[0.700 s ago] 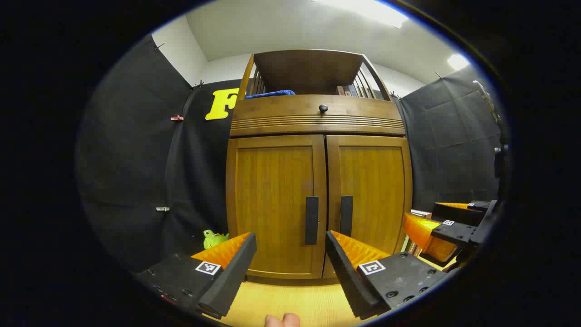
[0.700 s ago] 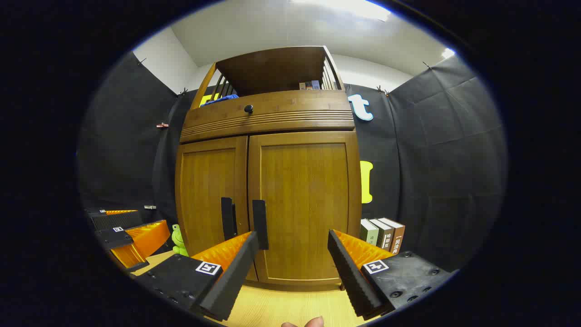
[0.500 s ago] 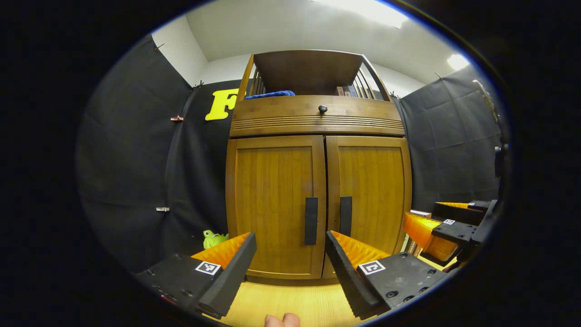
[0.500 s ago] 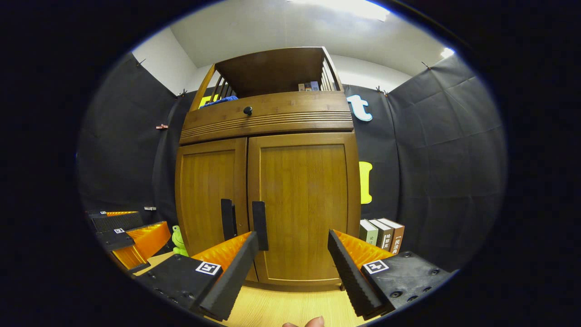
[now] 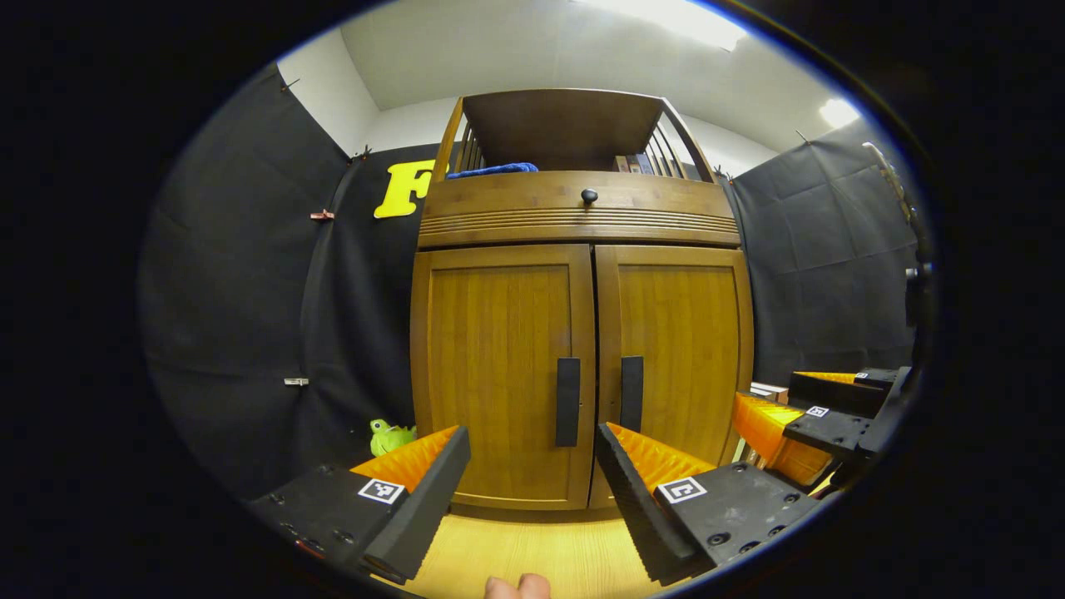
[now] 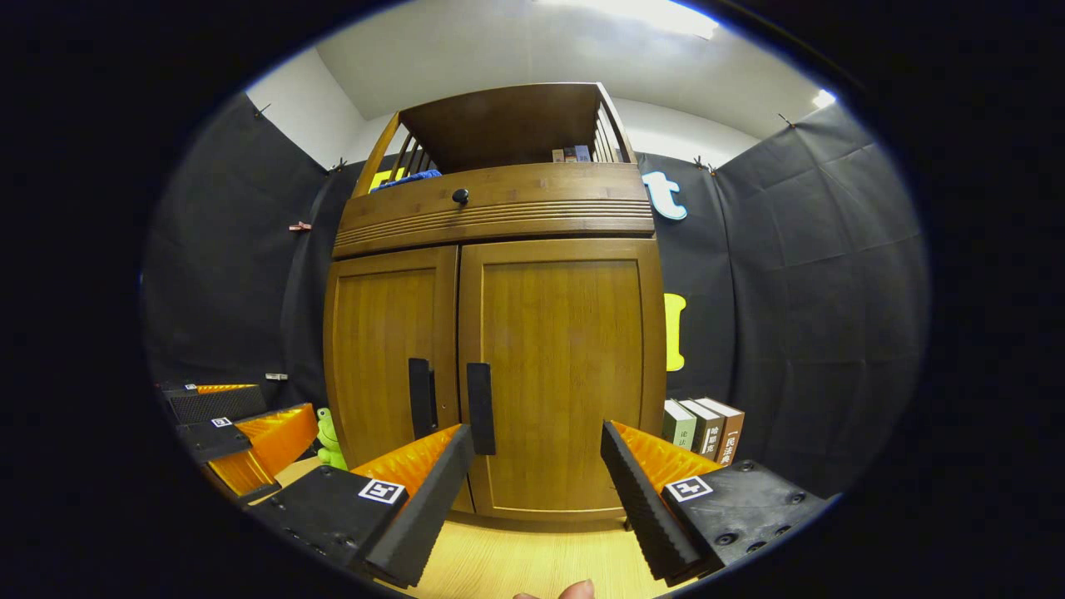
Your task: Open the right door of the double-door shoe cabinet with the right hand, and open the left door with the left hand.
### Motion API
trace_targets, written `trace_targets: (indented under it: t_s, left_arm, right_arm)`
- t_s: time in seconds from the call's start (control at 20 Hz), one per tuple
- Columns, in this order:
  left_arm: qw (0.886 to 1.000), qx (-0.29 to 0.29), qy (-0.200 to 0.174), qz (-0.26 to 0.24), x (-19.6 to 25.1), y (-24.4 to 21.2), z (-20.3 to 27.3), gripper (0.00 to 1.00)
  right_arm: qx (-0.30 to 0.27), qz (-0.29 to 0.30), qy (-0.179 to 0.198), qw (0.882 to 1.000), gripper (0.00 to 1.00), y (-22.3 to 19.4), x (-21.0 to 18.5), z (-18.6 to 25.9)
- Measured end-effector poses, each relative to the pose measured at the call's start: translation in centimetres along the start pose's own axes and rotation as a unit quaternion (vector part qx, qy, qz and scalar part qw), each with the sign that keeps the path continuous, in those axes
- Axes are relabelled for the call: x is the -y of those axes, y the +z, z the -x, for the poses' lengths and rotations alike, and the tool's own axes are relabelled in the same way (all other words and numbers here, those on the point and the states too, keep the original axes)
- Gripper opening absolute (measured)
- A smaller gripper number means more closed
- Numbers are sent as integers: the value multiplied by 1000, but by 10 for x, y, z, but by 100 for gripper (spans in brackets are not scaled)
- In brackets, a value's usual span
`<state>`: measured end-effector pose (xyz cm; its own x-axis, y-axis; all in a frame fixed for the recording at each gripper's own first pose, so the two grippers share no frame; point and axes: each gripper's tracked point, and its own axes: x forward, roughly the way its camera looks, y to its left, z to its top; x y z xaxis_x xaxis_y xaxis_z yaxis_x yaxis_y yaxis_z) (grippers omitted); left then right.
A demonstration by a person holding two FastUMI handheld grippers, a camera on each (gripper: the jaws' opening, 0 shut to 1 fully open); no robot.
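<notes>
I have both grippers held low and level in front of the shoe cabinet [image 5: 582, 333], pointing straight at its 2 doors. In the left gripper view, the left gripper [image 5: 532, 491] sits with its 2 fingers spread wide, nothing between them, and it touches nothing. The left door [image 5: 499, 374] and its black handle [image 5: 568, 402] stand ahead between my fingers, well short of contact. A fingertip [image 5: 517, 587] of the hand holding the rig peeks in at the bottom edge. Off to the side I see the right gripper [image 5: 811, 420], also held low near the cabinet's right corner.

In the right gripper view, the right gripper [image 6: 537, 491] is likewise spread wide and empty. The right door [image 6: 566, 374] fills the gap between its fingers, and that door's handle [image 6: 480, 408] sits just above my left-hand finger, not touched. Both doors are closed, the 2 handles side by side at the middle seam. The cabinet stands on a light wooden surface [image 6: 532, 566], with a green frog toy [image 6: 330, 441] beside its left side and 3 books [image 6: 703, 428] upright beside its right side.
</notes>
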<state>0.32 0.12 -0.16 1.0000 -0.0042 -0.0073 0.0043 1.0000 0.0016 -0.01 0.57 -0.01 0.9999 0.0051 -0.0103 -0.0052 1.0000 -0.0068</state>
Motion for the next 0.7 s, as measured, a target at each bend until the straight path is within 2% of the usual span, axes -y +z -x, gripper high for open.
trace_targets:
  t_s: [0.4,0.7]
  left_arm:
    - [1000,-1,12,-5,-11,-7,4,93]
    - [1000,-8,25,-14,-19,-33,19,95]
  right_arm:
    - [1,9,-5,1000,98,-13,-4,-11]
    - [-13,10,34,999,98,-39,-50,-52]
